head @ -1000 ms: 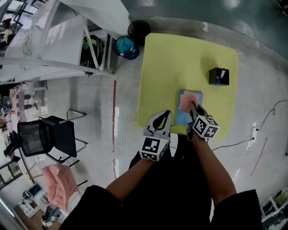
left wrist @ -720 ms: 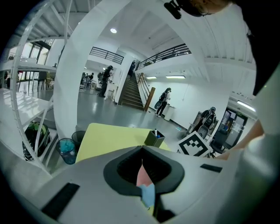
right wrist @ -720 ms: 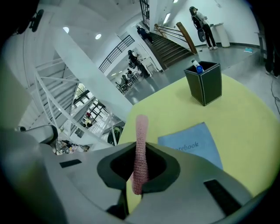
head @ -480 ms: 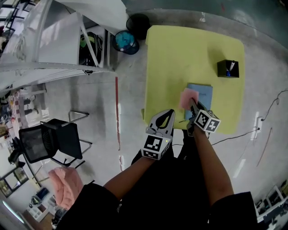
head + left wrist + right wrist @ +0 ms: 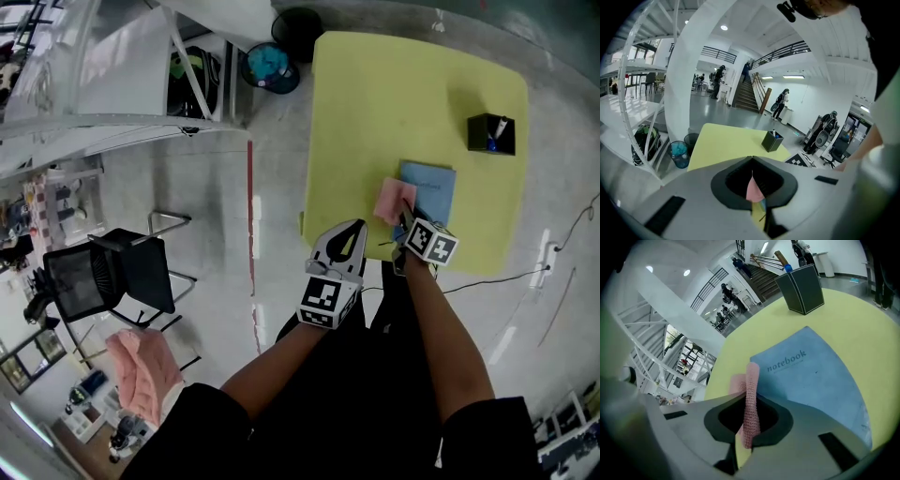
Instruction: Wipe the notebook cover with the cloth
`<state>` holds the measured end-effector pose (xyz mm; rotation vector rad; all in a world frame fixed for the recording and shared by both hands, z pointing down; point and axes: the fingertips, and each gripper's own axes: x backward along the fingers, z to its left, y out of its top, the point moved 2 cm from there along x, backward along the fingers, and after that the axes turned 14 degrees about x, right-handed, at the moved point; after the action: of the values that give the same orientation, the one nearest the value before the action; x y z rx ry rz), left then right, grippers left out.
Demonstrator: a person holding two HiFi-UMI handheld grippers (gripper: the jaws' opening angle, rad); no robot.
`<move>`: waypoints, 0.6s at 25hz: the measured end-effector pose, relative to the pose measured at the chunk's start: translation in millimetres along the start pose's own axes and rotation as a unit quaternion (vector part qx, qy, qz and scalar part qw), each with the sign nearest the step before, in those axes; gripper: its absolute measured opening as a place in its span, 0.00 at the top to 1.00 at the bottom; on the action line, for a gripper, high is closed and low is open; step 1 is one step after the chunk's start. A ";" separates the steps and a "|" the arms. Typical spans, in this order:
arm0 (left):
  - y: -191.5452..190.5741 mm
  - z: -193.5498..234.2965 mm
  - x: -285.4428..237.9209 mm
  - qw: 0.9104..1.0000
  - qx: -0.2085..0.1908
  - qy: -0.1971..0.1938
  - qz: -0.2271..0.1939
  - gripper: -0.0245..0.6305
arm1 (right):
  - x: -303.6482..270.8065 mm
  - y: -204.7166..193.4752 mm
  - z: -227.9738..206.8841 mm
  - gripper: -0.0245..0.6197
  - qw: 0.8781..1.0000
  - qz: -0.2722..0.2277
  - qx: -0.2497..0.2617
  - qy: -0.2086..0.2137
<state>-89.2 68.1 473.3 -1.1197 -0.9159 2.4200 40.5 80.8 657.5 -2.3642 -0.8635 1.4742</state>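
Observation:
A blue notebook (image 5: 431, 192) lies on the yellow table (image 5: 394, 94), near its front edge. My right gripper (image 5: 405, 225) is shut on a pink cloth (image 5: 394, 200) that rests at the notebook's left edge. In the right gripper view the cloth (image 5: 751, 390) stands pinched edge-on between the jaws of the right gripper (image 5: 749, 399), and the notebook (image 5: 811, 376) shows its printed cover just ahead. My left gripper (image 5: 349, 234) hovers at the table's front edge, left of the cloth, shut with nothing in it. Through the left gripper (image 5: 752, 160) the cloth (image 5: 753, 190) peeks out below.
A black pen holder (image 5: 491, 133) stands at the table's far right, also seen as the pen holder (image 5: 801, 289) beyond the notebook. On the floor to the left are a blue bin (image 5: 274, 66), a black office chair (image 5: 103, 272) and white stair framing (image 5: 112, 84).
My right gripper has drawn the pink cloth leftward across the notebook, from over the cover to its left edge. The left gripper has stayed shut beside it.

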 end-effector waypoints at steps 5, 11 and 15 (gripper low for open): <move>-6.1 2.6 -2.8 1.000 0.006 0.015 -0.001 0.94 | -4.3 -4.1 -5.0 0.90 1.000 0.001 0.008 0.005; -11.6 -6.6 -6.7 1.000 0.005 0.018 0.003 0.94 | -0.6 -4.1 -13.3 0.90 1.000 0.009 0.020 -0.006; -12.1 -11.5 -9.0 1.000 0.003 0.017 0.003 0.94 | 1.6 -5.1 -18.9 0.90 0.999 0.012 0.030 -0.011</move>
<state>-74.3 77.2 480.8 -1.1606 -0.8950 2.3986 55.7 88.1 667.6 -2.3279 -0.7878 1.5158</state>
